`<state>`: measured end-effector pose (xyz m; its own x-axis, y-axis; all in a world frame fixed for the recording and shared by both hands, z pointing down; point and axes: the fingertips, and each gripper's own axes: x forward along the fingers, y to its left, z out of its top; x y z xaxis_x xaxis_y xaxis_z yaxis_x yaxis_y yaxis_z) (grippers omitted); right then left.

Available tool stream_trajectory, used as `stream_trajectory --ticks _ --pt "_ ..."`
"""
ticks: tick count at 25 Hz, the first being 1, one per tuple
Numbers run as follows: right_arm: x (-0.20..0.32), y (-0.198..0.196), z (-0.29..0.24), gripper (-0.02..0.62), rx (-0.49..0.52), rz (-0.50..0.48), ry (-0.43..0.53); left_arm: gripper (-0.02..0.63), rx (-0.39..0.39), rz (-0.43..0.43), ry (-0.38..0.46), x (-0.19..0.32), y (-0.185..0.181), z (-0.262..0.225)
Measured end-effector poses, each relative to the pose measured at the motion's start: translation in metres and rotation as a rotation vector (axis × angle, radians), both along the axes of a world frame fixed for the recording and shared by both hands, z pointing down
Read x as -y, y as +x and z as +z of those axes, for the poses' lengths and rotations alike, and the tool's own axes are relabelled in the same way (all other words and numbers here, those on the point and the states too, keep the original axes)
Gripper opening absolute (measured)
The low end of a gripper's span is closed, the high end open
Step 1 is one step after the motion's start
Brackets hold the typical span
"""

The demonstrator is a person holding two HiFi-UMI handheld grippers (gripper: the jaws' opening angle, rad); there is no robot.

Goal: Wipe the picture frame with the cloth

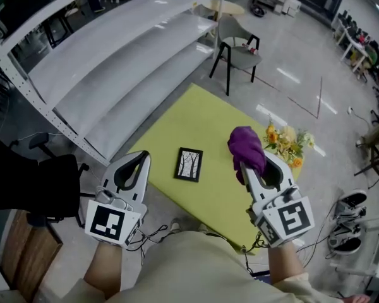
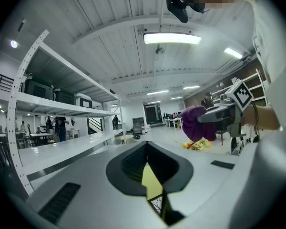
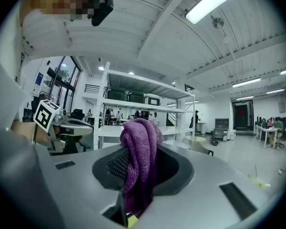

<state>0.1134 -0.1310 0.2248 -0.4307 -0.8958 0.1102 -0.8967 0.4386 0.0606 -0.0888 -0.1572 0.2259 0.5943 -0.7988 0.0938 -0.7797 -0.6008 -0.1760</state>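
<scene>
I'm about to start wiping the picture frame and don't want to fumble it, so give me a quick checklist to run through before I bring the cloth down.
1. Cloth gripped: ok. The purple cloth is pinched in the right gripper.
2. Frame accessible: ok. The picture frame lies flat on the yellow-green table with nothing on it.
3. Other gripper free to steady it: ok. The left gripper is shut and empty.
4. Cloth on frame: not ok. It is held to the frame's right, apart from it.
5. Flowers out of the way: ok. They sit at the table's right edge, apart from the frame.
6. Where the frame is dirty: cannot tell.
</scene>
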Motion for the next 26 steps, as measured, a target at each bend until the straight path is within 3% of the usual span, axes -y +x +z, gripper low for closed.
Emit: stream_trajectory --ticks 13,26 --pt "-0.003 -0.031 0.047 0.100 -0.001 -0.059 -0.121 0.008 0.033 -0.014 -0.065 0.005 -0.010 0.038" --pt "-0.003 -0.023 0.050 0.100 -0.016 -0.023 -0.132 0.008 0.043 -0.011 -0.099 0.005 -0.012 0.050"
